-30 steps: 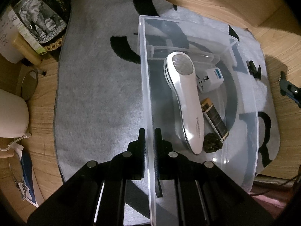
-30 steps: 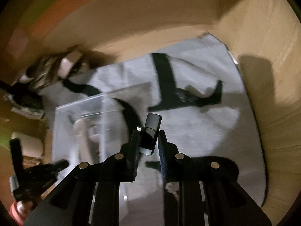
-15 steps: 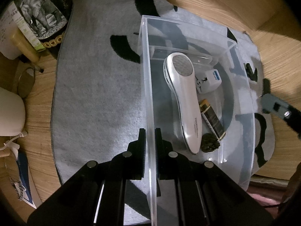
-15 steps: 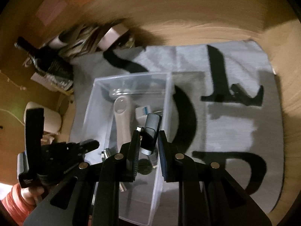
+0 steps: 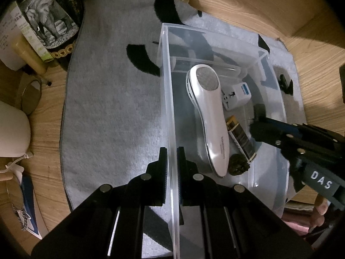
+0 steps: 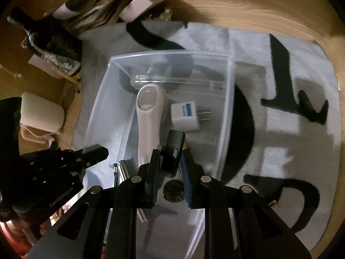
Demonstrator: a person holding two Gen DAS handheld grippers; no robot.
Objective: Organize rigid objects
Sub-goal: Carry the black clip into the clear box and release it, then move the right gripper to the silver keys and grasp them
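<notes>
A clear plastic box [image 5: 170,99] stands on a grey mat. My left gripper [image 5: 171,151] is shut on the box's left wall. Inside lie a white handheld device [image 5: 210,118], a white plug adapter [image 5: 236,96], a battery [image 5: 241,137] and a dark pinecone-like lump [image 5: 238,165]. My right gripper [image 6: 171,151] is shut on a small black rectangular object [image 6: 173,151] and holds it over the box [image 6: 226,112], above the white device [image 6: 148,118] and adapter [image 6: 186,116]. The right gripper also shows in the left wrist view [image 5: 258,127].
The grey mat [image 5: 112,108] with black letters lies on a wooden table [image 5: 248,2]. Boxes and a bottle [image 5: 47,21] crowd the far left, with a white pouch [image 5: 10,129] at the left edge. A small metal tool [image 6: 123,168] lies in the box's near corner.
My right gripper has swung left with the black object, from over the mat to above the inside of the box. My left gripper has kept its hold on the box wall.
</notes>
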